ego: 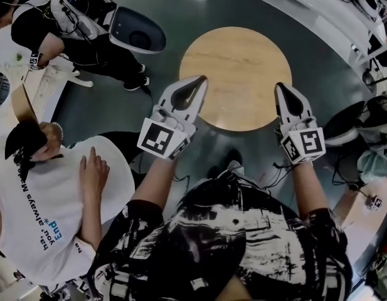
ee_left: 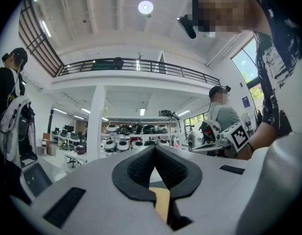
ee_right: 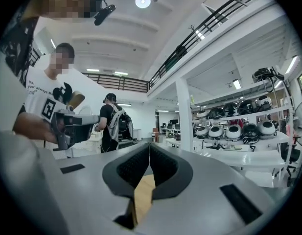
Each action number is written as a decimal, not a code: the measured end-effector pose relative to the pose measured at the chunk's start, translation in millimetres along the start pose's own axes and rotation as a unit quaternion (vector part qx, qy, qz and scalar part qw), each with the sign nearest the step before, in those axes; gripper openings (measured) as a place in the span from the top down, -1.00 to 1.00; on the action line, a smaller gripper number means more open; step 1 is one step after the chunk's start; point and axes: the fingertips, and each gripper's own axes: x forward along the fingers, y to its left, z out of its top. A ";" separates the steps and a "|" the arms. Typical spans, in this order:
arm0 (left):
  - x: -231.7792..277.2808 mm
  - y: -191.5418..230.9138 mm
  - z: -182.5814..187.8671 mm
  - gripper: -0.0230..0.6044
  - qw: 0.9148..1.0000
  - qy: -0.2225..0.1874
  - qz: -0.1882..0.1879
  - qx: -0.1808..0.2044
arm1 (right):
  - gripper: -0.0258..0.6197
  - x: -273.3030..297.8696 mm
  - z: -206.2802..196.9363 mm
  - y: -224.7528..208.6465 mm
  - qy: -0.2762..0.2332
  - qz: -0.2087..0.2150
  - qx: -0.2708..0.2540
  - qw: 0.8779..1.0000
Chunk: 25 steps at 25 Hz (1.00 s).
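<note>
Jaws: left gripper (ego: 198, 81) closed, empty | right gripper (ego: 283, 89) closed, empty | round table (ego: 240, 61) beneath both tips | best held level, steady.

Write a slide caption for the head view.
Left gripper and right gripper, both shut, held at the edge of a round table.

Head view: above the round wooden table (ego: 236, 77), facing steeply down. Left and right gripper views: low at the table's near edge, facing level outward. All three views share the tabletop.
</note>
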 end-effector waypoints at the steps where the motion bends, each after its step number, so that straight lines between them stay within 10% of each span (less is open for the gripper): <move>1: 5.9 2.1 -2.6 0.93 1.000 0.003 0.001 -0.002 | 0.91 5.7 -8.6 -2.8 0.009 0.006 -0.001 1.000; 10: 52.2 6.7 -29.3 0.93 1.000 0.026 0.006 -0.016 | 0.78 40.1 -131.7 -12.9 0.130 0.080 -0.041 0.987; 25: 58.4 -0.3 -33.7 0.93 0.999 0.037 0.005 -0.028 | 0.73 42.6 -278.8 24.8 0.295 0.212 -0.183 0.914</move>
